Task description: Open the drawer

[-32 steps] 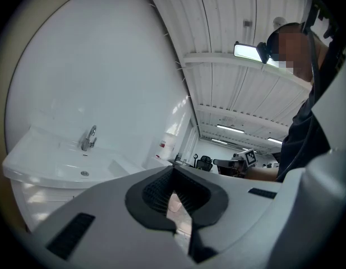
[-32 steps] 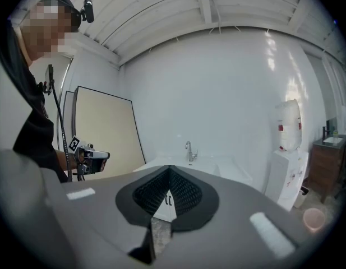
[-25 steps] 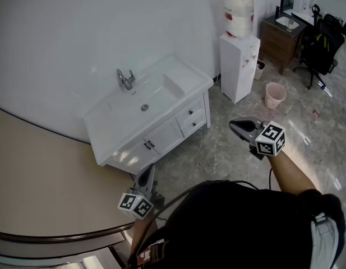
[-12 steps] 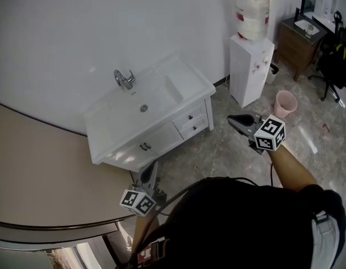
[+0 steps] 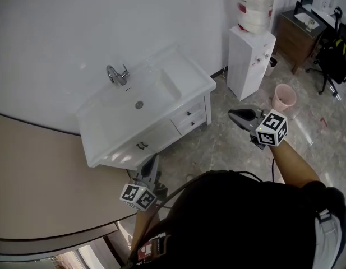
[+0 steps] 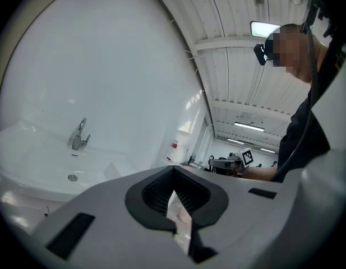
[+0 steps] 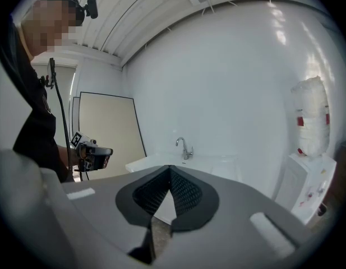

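Two grippers near a sink cabinet (image 5: 161,134)
Left gripper (image 5: 153,158) and right gripper (image 5: 233,114) jaws closed, empty; drawer (image 5: 189,113) shut.

White drawer (image 5: 189,113), dark knob, apparently shut, at vanity's (image 5: 187,76) right end.

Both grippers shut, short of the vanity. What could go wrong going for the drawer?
1. The left gripper and right gripper are both shut. Unless one opens first, it will likely bump the drawer knob rather than grip it.
2. The knob is small, and the two drawers sit stacked close, next to the cabinet door handles. Grabbing the wrong pull looks easy.
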`<state>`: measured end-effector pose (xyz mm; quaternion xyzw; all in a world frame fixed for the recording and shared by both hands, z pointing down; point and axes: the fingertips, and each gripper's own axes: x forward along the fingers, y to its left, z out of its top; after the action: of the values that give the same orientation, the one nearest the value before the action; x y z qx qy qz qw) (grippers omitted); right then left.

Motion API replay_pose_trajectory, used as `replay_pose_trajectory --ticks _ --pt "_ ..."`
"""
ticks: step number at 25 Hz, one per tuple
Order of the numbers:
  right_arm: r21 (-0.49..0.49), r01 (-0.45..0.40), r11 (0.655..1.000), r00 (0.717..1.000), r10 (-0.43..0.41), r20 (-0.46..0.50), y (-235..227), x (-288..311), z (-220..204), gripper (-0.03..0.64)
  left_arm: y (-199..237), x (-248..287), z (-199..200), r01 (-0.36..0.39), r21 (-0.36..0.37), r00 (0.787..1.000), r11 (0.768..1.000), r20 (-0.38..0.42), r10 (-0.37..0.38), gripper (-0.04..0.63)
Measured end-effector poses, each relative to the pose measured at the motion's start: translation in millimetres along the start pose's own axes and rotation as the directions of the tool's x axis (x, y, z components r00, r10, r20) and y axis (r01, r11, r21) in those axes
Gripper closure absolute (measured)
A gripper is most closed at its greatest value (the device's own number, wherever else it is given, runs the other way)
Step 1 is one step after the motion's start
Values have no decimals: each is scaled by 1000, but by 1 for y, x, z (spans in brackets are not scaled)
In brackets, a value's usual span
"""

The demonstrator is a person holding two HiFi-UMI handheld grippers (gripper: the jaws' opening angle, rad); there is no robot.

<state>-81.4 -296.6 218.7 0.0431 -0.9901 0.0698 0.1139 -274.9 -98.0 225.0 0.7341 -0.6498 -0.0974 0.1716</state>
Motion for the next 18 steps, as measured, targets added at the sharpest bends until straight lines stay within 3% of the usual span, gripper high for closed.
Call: replay_pose_trajectory --ticks 10,18 --pt "0 132 991 991 -132 -1 -11 74 44 623 95 43 41 155 -7 988 988 -18 -155 595" --pt "7 178 984 984 -178 -22 -10 135 53 623 166 57 42 192 -47 979 980 -54 -195 595"
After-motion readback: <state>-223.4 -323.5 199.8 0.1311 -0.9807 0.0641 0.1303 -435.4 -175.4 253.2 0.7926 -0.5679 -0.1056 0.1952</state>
